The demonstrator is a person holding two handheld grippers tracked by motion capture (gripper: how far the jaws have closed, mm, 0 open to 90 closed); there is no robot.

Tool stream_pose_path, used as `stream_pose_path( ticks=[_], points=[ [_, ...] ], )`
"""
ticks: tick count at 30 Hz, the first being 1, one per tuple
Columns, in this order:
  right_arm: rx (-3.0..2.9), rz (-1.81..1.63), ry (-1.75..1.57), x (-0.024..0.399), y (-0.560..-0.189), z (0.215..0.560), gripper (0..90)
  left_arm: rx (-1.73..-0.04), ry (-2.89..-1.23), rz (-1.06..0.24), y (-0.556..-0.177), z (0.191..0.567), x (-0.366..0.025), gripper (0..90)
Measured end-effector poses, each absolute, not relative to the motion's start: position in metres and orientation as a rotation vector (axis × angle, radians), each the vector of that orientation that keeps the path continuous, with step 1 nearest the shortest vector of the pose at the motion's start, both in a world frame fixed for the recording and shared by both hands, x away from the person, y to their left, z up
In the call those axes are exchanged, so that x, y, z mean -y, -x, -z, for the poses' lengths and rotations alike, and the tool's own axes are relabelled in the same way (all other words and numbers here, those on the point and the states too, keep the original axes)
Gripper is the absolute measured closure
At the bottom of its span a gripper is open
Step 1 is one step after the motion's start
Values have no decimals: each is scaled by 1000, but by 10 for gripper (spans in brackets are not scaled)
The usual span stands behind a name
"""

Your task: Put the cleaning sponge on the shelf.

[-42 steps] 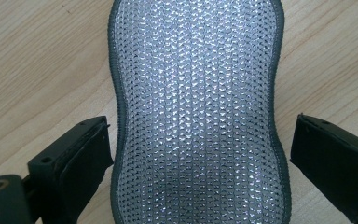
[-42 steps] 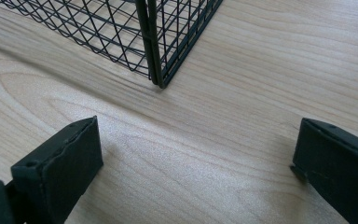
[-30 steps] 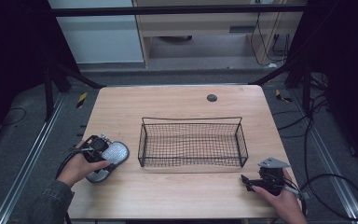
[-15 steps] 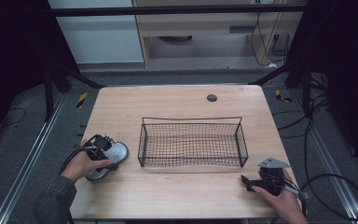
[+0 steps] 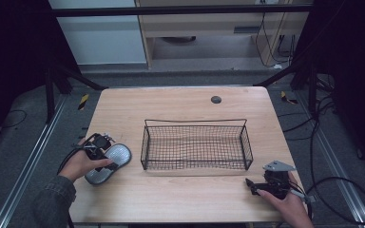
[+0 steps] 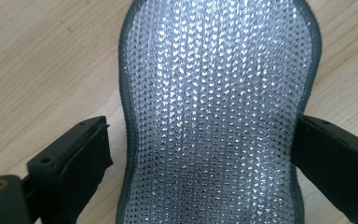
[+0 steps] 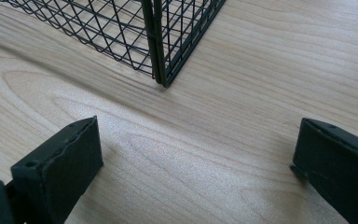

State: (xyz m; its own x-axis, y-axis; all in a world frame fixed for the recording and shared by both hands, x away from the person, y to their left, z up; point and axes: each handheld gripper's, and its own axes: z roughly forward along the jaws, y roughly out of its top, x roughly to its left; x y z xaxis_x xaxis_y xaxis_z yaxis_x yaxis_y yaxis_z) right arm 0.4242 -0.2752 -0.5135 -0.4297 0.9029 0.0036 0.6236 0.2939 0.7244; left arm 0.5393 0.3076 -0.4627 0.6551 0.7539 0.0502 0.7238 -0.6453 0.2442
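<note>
**Risk: pad slips out of a loose side grip**

Scrubbing pad lies flat on the tabletop near its left edge, toward the near-left corner, well apart from the wire basket at the middle. Left gripper sits over the pad. In the left gripper view its jaws straddle the pad's narrow waist: the right jaw meets the pad's edge, the left jaw stands just off it. The jaws have just been opening; pad between them, not clamped.

Right gripper rests by the near-right corner, just off the basket's corner; jaws wide apart with nothing between them.

Judged risks:
- Pad is soft and thin. A squeeze across the waist may fold it, not hold it.
- Lifting before both jaws press would leave it on the tabletop.
- Held by the edges only, it may droop and catch the basket's rim on the way over.
</note>
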Motion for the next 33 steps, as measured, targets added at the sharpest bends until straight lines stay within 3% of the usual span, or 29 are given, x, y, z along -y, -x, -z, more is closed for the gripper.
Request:
stream_pose_path(
  ticks=[17,33],
  points=[
    [-2161,-931,-1366,275,-424,514,15,-1194,-2676,-139,-540,477,-311,16],
    [-2161,-931,-1367,275,-424,514,15,-1088,-2677,-307,-528,455,-311,94]
  ],
)
